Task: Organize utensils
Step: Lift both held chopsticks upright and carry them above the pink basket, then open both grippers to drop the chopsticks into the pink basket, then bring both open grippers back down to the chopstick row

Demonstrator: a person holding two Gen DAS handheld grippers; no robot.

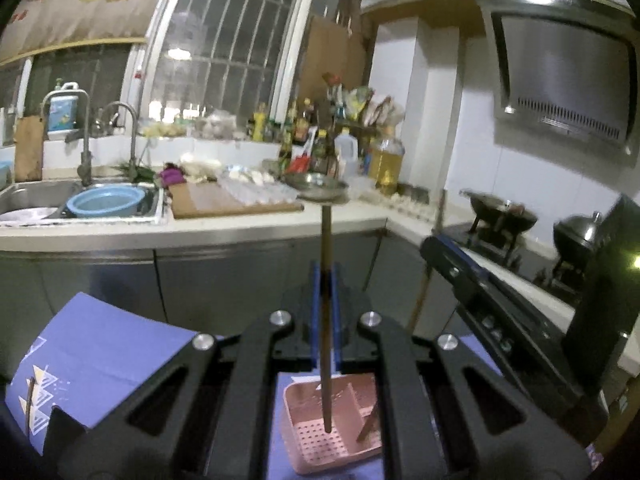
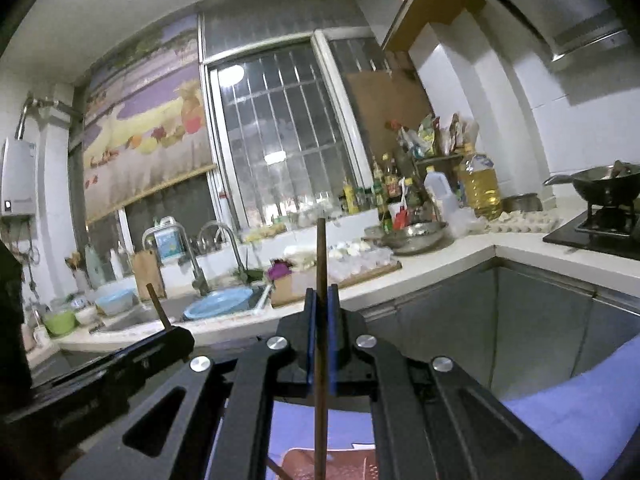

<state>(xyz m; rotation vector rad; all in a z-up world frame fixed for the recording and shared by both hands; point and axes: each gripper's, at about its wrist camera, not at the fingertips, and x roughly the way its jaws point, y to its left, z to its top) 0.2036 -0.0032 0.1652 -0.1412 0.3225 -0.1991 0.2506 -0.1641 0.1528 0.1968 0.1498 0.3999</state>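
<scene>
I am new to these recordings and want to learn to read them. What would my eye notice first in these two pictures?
First, the left tool, shut on a brown chopstick that stands upright, its lower end above a pink slotted basket on a purple cloth. The right tool is likewise shut on a second chopstick. Behind them lie a crowded kitchen counter and a sink with a blue basin.

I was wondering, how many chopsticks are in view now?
4 chopsticks: one in the left gripper, one in the right gripper, one leaning in the pink basket, one on the blue cloth. Others may be hidden.
</scene>
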